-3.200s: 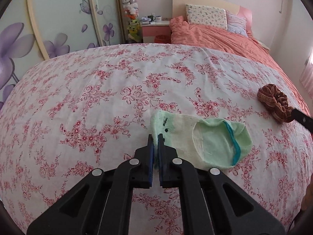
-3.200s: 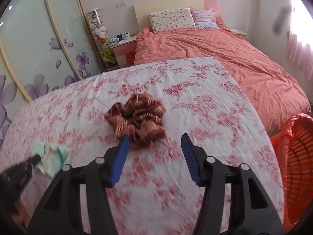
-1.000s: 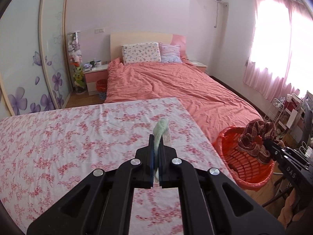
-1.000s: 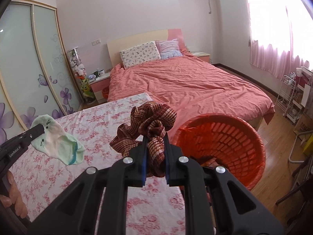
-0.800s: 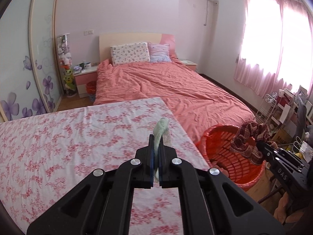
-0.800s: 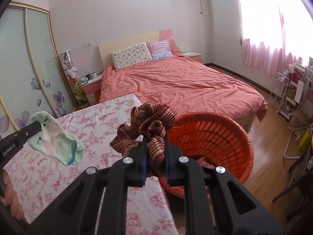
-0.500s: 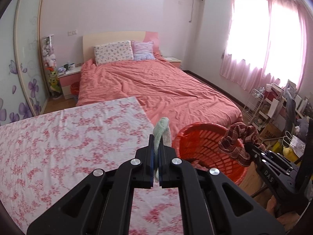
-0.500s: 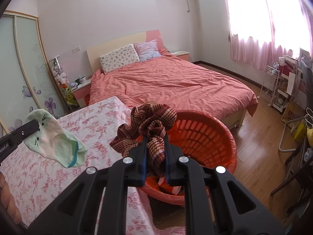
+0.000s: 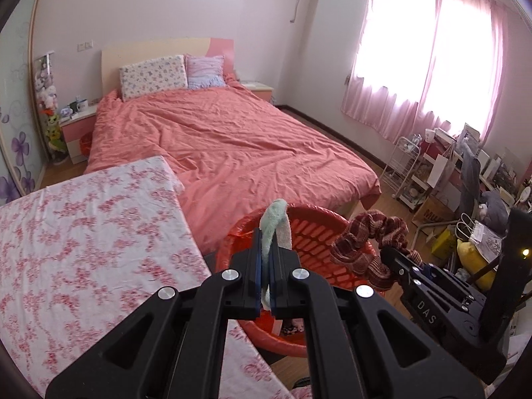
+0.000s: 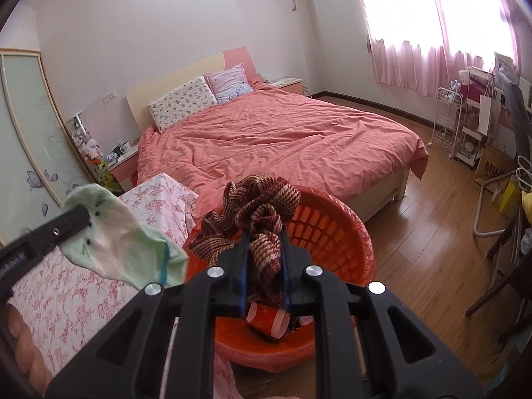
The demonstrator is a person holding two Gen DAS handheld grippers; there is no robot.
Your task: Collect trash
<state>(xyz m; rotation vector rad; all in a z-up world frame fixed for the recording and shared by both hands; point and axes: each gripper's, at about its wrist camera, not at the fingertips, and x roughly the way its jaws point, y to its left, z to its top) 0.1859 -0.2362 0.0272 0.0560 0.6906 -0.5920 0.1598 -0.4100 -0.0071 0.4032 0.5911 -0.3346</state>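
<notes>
My left gripper is shut on a pale green sock, which hangs over the near rim of the red plastic basket. The sock also shows in the right wrist view, left of the basket. My right gripper is shut on a brown striped scrunchie and holds it above the basket opening. The scrunchie also shows in the left wrist view, over the basket's right side. Some wrappers lie in the basket bottom.
A table with a pink floral cloth lies to the left of the basket. A bed with a coral duvet stands behind. A white wire cart and clutter stand on the wooden floor to the right.
Both grippers have swung right from the floral cloth to over the red basket, each still holding its item. The basket now sits directly under them.
</notes>
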